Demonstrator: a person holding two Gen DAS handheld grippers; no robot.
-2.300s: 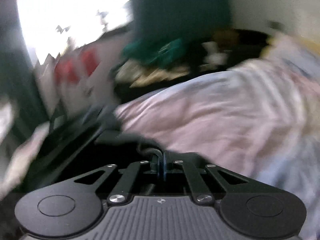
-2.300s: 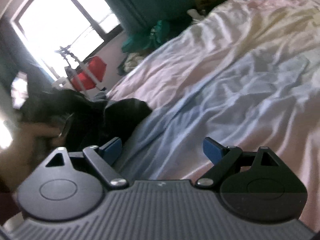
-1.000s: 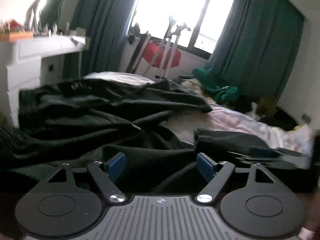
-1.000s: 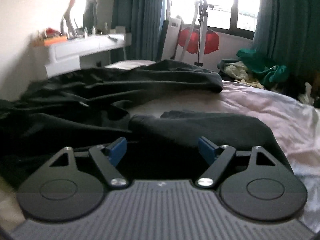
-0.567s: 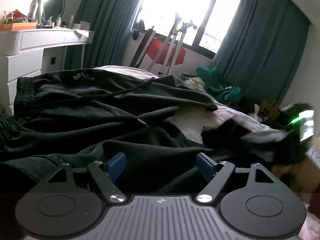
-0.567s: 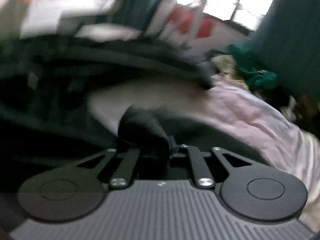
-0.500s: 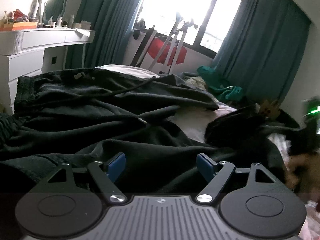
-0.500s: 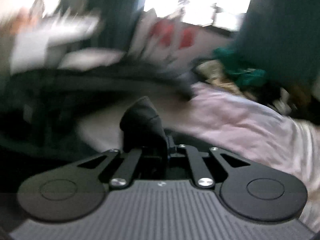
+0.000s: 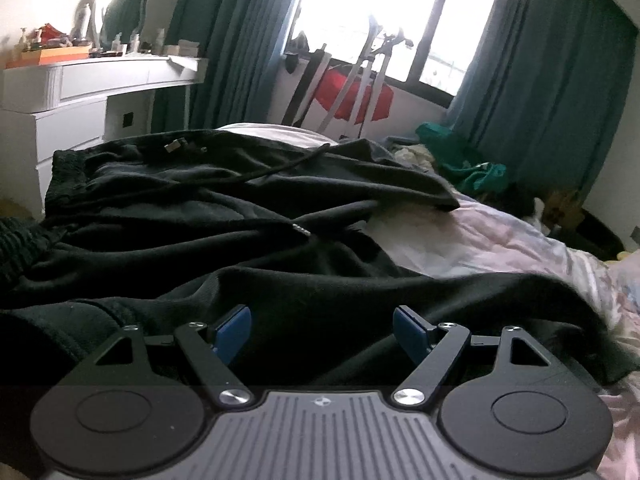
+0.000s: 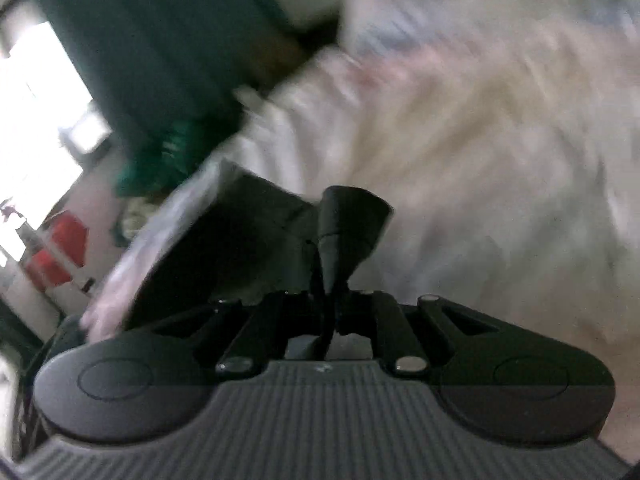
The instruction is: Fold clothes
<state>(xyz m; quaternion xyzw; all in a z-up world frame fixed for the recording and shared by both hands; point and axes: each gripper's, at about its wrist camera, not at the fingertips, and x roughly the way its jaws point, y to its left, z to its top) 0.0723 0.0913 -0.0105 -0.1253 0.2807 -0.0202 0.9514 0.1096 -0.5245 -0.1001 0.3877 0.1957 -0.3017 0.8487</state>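
Black garment (image 9: 224, 216) spread on bed (image 9: 480, 240), left hand-held gripper (image 9: 322, 330) spread above it, right hand-held gripper (image 10: 328, 304) pinching a garment fold, view blurred

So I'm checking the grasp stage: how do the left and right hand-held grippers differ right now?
The left hand-held gripper is open, blue pads apart over the black garment, gripping nothing. The right hand-held gripper is shut on a bunched fold of black fabric. The left view is sharp; the right is motion-blurred. Both point toward the bed.
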